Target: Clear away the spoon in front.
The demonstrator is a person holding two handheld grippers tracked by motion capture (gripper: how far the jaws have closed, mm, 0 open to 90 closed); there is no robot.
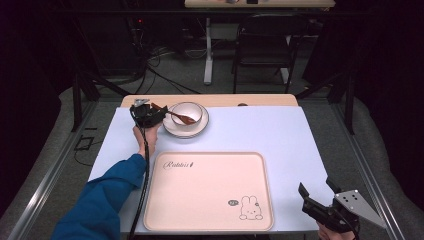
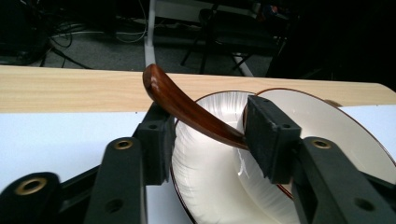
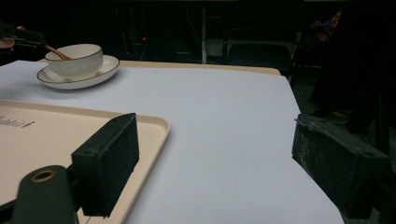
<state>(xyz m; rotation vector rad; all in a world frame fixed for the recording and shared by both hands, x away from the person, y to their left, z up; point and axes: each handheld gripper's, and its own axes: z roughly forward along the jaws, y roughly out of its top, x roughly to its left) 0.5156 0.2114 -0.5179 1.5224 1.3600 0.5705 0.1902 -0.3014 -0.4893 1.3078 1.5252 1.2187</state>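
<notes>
We cannot see the spoon's [image 2: 187, 109] bowl end, since the right pad [image 2: 268, 135] covers it; whether either pad presses the handle we cannot tell; the plate [image 2: 327, 126] is cut off at the picture's right and bottom edges; the tray [image 3: 56, 135] runs off the left edge; its small lettering [image 1: 178, 164] stays unreadable.

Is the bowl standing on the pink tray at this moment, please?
No, the bowl sits on a saucer on the table, beyond the tray's far edge.
</notes>
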